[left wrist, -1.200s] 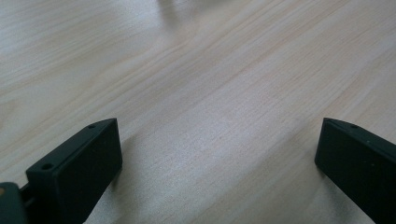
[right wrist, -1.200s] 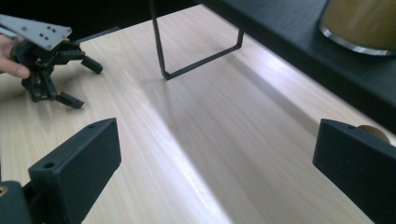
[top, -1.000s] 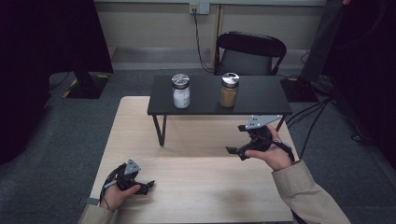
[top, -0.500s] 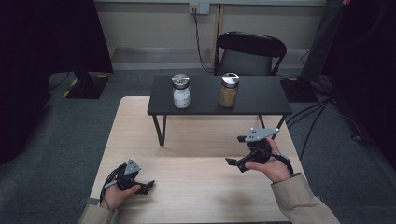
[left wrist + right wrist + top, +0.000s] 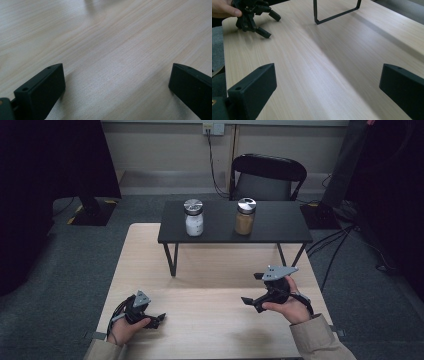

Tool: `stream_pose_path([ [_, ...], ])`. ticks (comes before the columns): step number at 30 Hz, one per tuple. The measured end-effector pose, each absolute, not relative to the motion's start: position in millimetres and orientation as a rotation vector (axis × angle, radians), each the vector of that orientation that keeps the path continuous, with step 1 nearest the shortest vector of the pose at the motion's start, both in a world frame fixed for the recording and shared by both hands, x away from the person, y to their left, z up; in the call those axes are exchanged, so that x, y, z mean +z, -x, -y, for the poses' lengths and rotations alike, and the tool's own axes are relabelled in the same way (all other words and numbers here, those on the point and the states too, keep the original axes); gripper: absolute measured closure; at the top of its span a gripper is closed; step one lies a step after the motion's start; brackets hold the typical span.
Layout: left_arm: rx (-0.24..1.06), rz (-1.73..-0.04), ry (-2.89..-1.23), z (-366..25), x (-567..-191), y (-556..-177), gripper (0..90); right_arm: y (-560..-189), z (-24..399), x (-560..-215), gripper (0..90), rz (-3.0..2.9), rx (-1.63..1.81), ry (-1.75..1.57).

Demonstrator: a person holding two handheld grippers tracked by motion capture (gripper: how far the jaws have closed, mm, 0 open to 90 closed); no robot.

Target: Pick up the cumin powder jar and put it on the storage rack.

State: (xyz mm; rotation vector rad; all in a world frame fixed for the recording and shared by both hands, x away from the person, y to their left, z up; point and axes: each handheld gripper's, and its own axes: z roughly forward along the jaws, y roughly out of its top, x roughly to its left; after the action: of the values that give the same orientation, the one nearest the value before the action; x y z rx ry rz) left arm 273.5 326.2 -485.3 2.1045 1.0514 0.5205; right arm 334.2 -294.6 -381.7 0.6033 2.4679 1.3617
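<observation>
On the low black shelf-table (image 5: 280, 222) standing at the far end of the pale wooden tabletop (image 5: 220, 320), two glass jars with silver screw lids wait upright and well apart from each other: a jar of white powder (image 5: 193, 217) toward the left and a jar of tan powder (image 5: 245, 216) toward the right. Neither is touched. Both stand with their long axes vertical, so a grasp would likely come from the side, jaws either side of the glass.

Nearer the person, the black two-jaw right gripper (image 5: 251, 303) hovers over the wood below the shelf's right half, its jaws pointing leftward across the table instead of toward the jars. Its jaws stand wide apart with nothing between them, as the right gripper view shows over bare wood grain. The tan jar lies ahead of it and a little to its left, and this hand looks the nearer of the two to either jar.

At the near left corner, the black left gripper (image 5: 155, 320) sits low against the tabletop, also spread wide and empty, with the white jar far ahead and to its right.

Behind the shelf stands a dark folding chair (image 5: 270, 175) on grey carpet (image 5: 75, 260).
</observation>
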Motion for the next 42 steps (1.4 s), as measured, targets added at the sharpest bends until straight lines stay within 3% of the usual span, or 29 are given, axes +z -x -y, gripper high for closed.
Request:
stream_pose_path([
  [42, 0.522, -1.054, -2.103, -325.5, -485.4, -273.3, 0.0, -312.3, 301.5, -451.5, 0.2, -2.512, 1.329, -0.587],
])
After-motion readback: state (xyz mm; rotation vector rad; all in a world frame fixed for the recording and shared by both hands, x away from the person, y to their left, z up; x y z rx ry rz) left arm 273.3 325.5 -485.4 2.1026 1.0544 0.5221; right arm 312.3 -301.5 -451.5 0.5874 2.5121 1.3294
